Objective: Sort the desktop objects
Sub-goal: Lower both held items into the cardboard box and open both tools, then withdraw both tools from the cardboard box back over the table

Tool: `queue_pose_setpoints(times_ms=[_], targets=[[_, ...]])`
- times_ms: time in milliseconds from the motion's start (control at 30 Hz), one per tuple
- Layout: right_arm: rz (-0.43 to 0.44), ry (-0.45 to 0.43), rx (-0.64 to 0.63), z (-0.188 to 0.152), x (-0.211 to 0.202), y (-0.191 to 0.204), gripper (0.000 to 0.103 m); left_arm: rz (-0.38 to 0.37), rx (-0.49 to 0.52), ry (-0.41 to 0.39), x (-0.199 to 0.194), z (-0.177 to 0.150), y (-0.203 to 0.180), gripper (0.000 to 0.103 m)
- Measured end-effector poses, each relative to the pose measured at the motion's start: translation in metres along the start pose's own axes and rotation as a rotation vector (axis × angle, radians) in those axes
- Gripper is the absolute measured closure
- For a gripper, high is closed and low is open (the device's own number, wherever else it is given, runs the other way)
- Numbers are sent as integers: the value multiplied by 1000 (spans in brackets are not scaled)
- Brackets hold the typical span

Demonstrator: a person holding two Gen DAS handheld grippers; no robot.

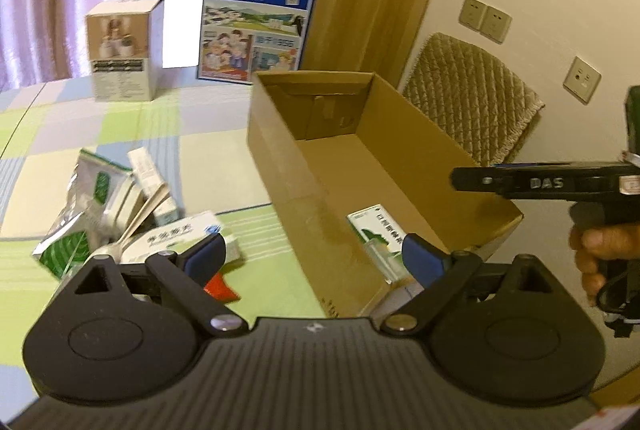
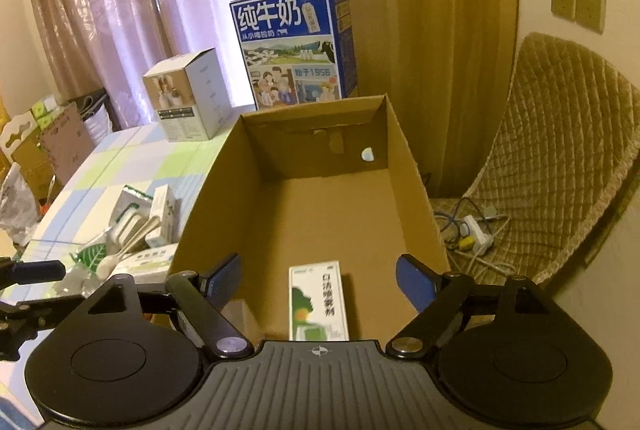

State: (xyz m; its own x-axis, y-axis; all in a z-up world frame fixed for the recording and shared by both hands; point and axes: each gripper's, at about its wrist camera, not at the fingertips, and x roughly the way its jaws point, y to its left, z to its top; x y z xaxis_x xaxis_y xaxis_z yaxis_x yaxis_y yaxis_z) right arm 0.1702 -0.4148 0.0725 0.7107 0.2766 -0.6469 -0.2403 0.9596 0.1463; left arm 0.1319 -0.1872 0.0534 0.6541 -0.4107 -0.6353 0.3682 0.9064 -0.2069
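- So the right tongs (image 2: 318,284) are hanging over the near end of the open cardboard box (image 2: 412,166), jaws spread wide with nothing between the pads. A white-and-green medicine carton (image 2: 318,304) lies flat on the box floor right below them, not gripped.
- That carton's long axis runs pretty much straight away from the right tongs, along the length of the box. The rest of the box floor looks bare.
- The left tongs (image 1: 310,256) are also apart and holding nothing. They sit over the box's left wall, with the pile of unsorted stuff just off to their left on the checked worktop (image 1: 120,134).
- My read: the next grab is from that pile, and the left hand is clearly the nearer one. The right tongs are on the far side of the box wall from it.
- Closest item to the left tongs is a flat white-and-green medicine box (image 1: 180,238), lying crosswise with its long side slanting up to the right, just beside the left pad.
- Behind it: a metal spoon (image 1: 110,250) resting on the heap, a silvery foil pouch (image 1: 88,190) with a green label, and another small white carton (image 1: 146,170) tipped on edge. It's all overlapping, so picking one cleanly could nudge the others.
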Motion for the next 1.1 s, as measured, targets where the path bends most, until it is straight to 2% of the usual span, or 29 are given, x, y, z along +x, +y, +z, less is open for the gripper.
queue_pose_setpoints(times_ms=[233, 500, 667, 1100], targets=[[10, -1, 24, -20, -28, 22, 15, 47, -21, 3, -25, -21, 8, 9], [12, 20, 8, -44, -51, 58, 2, 62, -42, -12, -61, -40, 18, 5], [26, 32, -19, -56, -58, 80, 2, 83, -55, -22, -85, -50, 24, 1], [44, 71, -52, -80, -66, 118, 2, 158, -106, -77, -130, -75, 49, 1]])
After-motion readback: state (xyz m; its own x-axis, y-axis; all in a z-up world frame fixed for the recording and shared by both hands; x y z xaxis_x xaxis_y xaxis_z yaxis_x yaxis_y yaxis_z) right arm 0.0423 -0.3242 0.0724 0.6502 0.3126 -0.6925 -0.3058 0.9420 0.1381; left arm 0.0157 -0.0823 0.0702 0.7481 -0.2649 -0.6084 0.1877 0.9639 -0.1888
